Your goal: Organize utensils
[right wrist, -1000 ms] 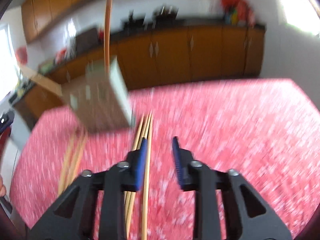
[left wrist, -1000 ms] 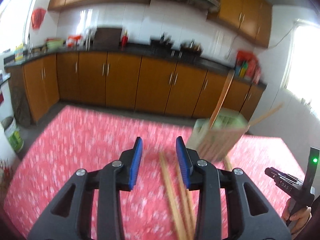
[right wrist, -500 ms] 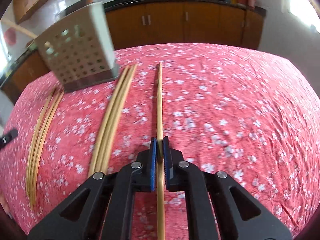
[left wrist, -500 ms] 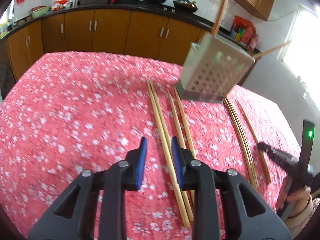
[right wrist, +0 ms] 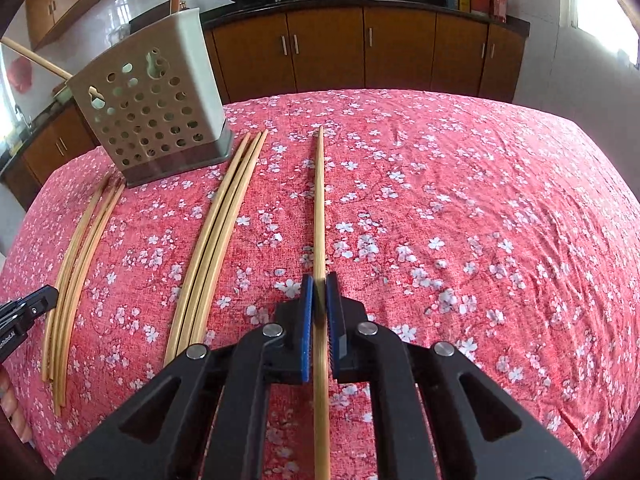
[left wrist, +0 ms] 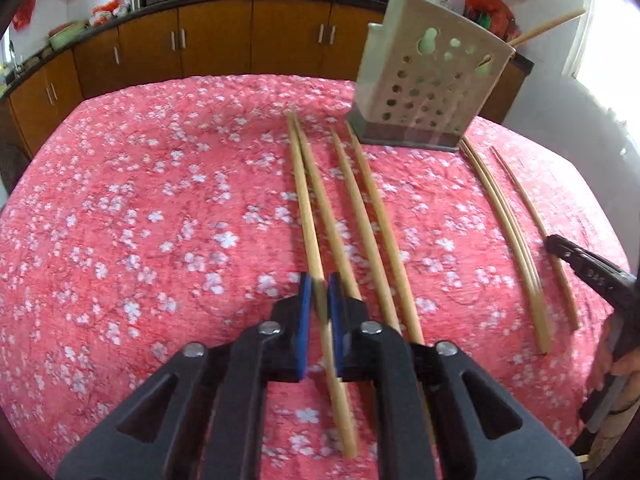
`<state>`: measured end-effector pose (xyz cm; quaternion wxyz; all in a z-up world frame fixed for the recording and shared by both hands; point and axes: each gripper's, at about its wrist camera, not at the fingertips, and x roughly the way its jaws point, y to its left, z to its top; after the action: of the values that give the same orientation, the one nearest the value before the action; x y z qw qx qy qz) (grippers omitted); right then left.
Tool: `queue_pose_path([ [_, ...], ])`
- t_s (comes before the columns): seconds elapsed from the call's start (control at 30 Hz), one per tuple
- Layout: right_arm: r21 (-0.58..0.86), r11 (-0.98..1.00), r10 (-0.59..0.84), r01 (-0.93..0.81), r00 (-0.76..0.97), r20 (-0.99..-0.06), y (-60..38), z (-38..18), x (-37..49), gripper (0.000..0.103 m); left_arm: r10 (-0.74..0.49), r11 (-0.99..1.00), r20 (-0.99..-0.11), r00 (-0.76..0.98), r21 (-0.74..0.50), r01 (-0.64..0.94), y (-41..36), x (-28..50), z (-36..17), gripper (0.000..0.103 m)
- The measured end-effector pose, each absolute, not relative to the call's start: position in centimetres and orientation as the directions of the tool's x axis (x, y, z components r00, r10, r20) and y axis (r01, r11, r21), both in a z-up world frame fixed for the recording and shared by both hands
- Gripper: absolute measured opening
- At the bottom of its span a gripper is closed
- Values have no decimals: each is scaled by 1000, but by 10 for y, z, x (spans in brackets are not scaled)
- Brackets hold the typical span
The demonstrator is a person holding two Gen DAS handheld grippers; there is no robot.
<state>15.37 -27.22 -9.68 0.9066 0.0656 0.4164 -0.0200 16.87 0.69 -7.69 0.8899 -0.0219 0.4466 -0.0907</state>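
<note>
My right gripper [right wrist: 319, 292] squeezes one chopstick [right wrist: 319, 208] lying on the red flowery cloth [right wrist: 460, 208]. My left gripper [left wrist: 319, 294] pinches another chopstick [left wrist: 305, 196], with more sticks beside it. The holey holder [left wrist: 428, 80] stands at the far end.

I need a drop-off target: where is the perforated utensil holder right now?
The utensil holder stands at the far left of the red tablecloth in the right wrist view, just beyond the loose chopstick bundle; in the left wrist view it is far right.
</note>
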Motion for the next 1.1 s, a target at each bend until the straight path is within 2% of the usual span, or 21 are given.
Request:
queue_pose_path([
  [0.23, 98, 994, 38, 55, 657, -753, -265, -97, 151, 9, -155, 987, -788, 596, -100, 125, 12, 175, -77, 9],
  [0.43, 96, 993, 24, 73, 659, -752, -274, -95, 159, 8, -101, 994, -785, 612, -103, 33, 42, 196, -77, 8],
  [0.6, 134, 984, 25, 115, 661, -750, -287, -95, 170, 8, -124, 990, -770, 626, -137, 28, 58, 199, -78, 9],
  [1.1, 126, 985, 19, 116, 659, -752, -285, -96, 171, 9, -166, 980, -762, 626, -197, 20, 68, 197, -77, 9],
])
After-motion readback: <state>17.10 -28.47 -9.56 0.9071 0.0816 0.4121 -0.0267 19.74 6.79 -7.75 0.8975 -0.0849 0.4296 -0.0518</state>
